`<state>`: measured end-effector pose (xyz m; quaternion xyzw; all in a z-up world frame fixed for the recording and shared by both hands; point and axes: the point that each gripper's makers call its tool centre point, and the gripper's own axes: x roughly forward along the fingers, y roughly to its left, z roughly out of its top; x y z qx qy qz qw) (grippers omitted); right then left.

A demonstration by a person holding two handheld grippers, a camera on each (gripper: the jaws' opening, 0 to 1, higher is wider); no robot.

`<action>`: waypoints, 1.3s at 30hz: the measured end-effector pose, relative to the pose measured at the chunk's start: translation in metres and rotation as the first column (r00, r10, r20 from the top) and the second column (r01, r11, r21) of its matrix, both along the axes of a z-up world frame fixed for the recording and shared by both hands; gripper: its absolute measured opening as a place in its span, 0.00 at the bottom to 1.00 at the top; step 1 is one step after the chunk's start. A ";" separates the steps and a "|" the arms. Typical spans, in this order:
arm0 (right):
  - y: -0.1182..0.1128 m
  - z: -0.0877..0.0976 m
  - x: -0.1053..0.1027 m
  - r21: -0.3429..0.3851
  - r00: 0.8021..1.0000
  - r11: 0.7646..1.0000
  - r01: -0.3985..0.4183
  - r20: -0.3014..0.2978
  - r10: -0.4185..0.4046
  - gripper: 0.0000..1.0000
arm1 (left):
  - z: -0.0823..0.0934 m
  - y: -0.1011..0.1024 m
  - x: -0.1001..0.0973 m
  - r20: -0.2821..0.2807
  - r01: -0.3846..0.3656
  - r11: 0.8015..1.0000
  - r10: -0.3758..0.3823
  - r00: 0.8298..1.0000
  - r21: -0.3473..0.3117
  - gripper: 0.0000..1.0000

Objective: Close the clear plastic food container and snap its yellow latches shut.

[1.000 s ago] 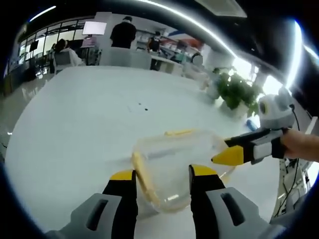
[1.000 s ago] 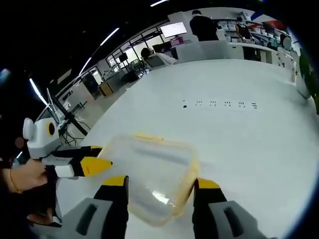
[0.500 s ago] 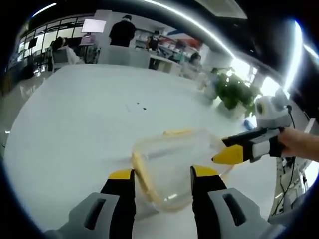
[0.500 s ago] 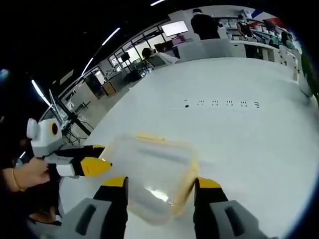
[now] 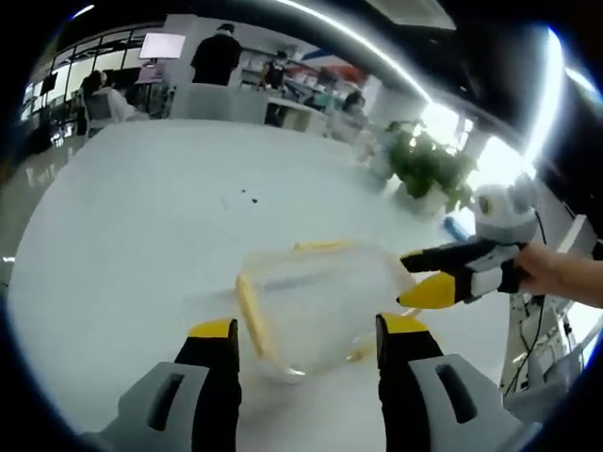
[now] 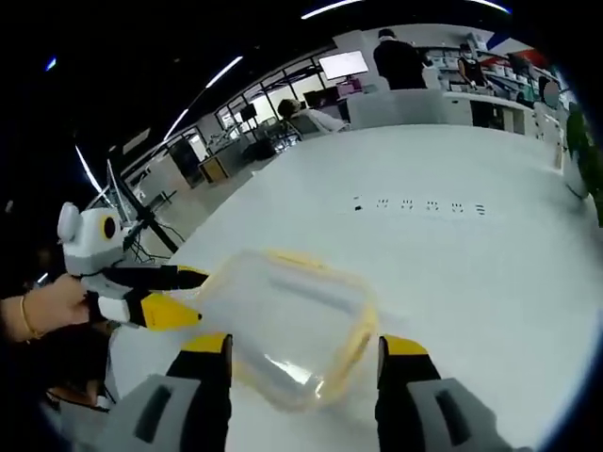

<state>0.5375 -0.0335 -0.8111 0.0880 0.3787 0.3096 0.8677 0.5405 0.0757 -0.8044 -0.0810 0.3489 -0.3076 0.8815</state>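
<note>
The clear plastic container [image 5: 316, 301] rests on the white table [image 5: 141, 207], with yellow latches [image 5: 249, 315] along its left and far edges. My left gripper [image 5: 307, 331] is open, its jaws just short of the near side. My right gripper [image 5: 419, 275] comes in from the right, open, its tips by the container's right edge. In the right gripper view the container [image 6: 283, 315] lies ahead of the open right gripper [image 6: 304, 347], a yellow latch [image 6: 356, 331] on its right edge. The left gripper [image 6: 188, 294] stands open at its left corner.
A person's hand [image 5: 565, 273] holds the right gripper; another hand [image 6: 42, 306] holds the left one. A potted plant [image 5: 429, 165] stands at the table's far right. A row of small dark marks [image 6: 419, 204] lies farther along the table. People stand at the back [image 5: 215, 55].
Both views have pulled back slightly, so the container looks a bit smaller and farther from the jaws. Each gripper's jaws stand a little wider apart. The container has stayed in place.
</note>
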 end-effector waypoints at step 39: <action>-0.017 0.023 -0.067 0.023 0.997 0.998 -0.057 0.062 0.056 0.69 | 0.006 -0.008 -0.056 -0.026 0.025 1.000 -0.026 0.999 -0.015 0.56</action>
